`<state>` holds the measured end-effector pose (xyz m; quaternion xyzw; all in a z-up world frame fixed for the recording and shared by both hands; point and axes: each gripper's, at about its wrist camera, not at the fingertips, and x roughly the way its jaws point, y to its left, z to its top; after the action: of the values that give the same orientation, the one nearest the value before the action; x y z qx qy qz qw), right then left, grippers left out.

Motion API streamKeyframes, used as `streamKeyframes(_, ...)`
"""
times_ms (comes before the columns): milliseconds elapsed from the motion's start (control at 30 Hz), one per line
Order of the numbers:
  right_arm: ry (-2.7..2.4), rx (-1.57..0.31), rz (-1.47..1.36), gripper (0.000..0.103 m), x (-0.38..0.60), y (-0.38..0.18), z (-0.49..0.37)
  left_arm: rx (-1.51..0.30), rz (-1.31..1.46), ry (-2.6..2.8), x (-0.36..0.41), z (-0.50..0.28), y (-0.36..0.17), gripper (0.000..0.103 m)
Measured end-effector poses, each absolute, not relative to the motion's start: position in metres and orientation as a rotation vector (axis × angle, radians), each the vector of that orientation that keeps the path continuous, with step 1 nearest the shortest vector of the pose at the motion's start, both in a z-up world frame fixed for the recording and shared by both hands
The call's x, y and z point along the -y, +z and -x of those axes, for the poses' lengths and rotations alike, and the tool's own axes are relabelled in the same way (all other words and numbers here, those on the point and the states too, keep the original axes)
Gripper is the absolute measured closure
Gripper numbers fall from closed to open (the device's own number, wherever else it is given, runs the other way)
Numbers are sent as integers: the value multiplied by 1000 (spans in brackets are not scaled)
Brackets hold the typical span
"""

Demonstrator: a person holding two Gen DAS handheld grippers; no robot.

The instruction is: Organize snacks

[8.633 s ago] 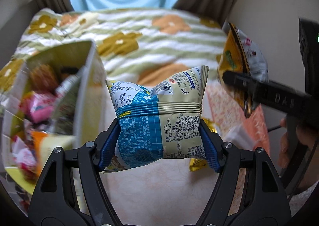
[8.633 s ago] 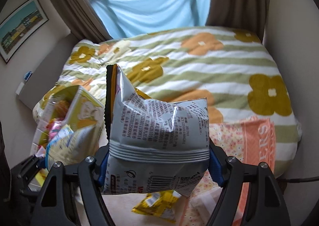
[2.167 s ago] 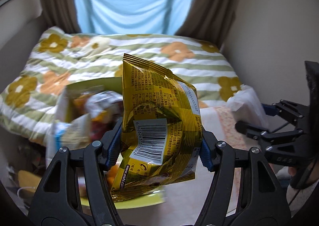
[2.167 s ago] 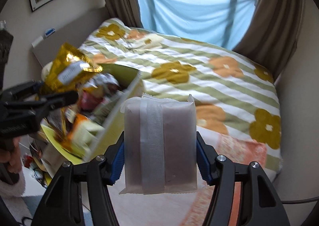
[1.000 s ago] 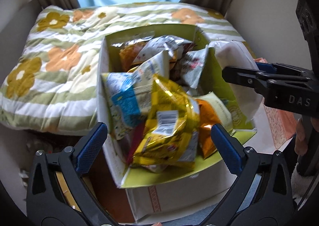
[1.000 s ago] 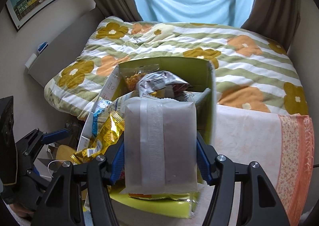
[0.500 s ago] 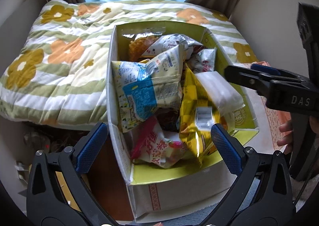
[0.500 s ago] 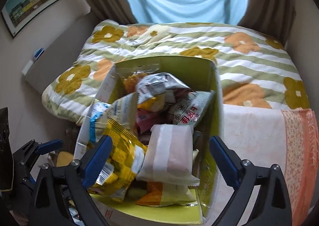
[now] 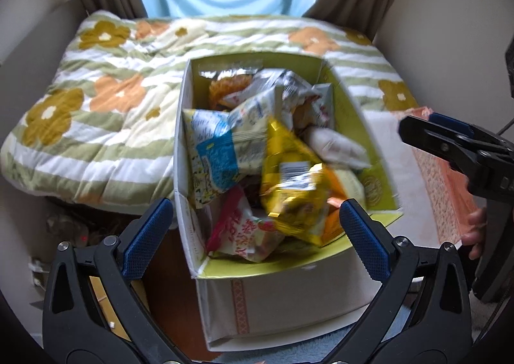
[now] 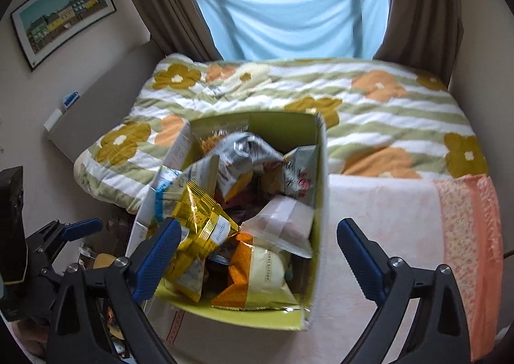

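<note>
A cardboard box with a green lining point(image 9: 380, 168) point(image 10: 316, 177) stands at the bed's near edge, full of several snack packets. A yellow foil bag point(image 9: 292, 177) point(image 10: 200, 213), a blue-and-cream bag point(image 9: 221, 152) and a white pouch point(image 9: 337, 145) point(image 10: 282, 216) lie on top. My left gripper point(image 9: 253, 229) is open and empty above the box's near side. My right gripper point(image 10: 257, 251) is open and empty above the box; it also shows in the left wrist view point(image 9: 449, 145) at the right.
A bed with a flowered, striped quilt point(image 9: 106, 107) point(image 10: 385, 107) lies behind the box. A pink-and-white towel point(image 10: 417, 213) covers the bed's near right part. Curtains and a blue sheet point(image 10: 289, 17) hang at the window. Clutter lies on the floor at the left point(image 9: 70, 229).
Both grippers opened and dropped their packets, the yellow bag and the white pouch, into the box. Both have since drawn back slightly; the packets have settled.
</note>
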<state>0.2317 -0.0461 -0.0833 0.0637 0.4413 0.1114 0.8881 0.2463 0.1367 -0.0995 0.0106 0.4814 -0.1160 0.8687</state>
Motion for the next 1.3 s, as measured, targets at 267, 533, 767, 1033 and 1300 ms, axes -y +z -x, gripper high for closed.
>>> streamKeyframes(267,122,-768,-56,6,104,-4,-160,-850,6,-212,-103,-195,-35,0)
streamKeyframes(533,-38,-639,-21,6,143,33,-81,-627,20,-186,-71,-119,21,0)
streamKeyframes(767,-100,-568,-7,2,160,33,-41,-528,-12,-168,-49,-72,34,0)
streamKeyframes(1033,-112,-543,-9,2,167,31,-27,-527,-13,-156,-39,-59,36,0)
streamKeyframes(1300,-106,-541,-13,1,166,31,-25,-526,-11,-149,-38,-53,36,0)
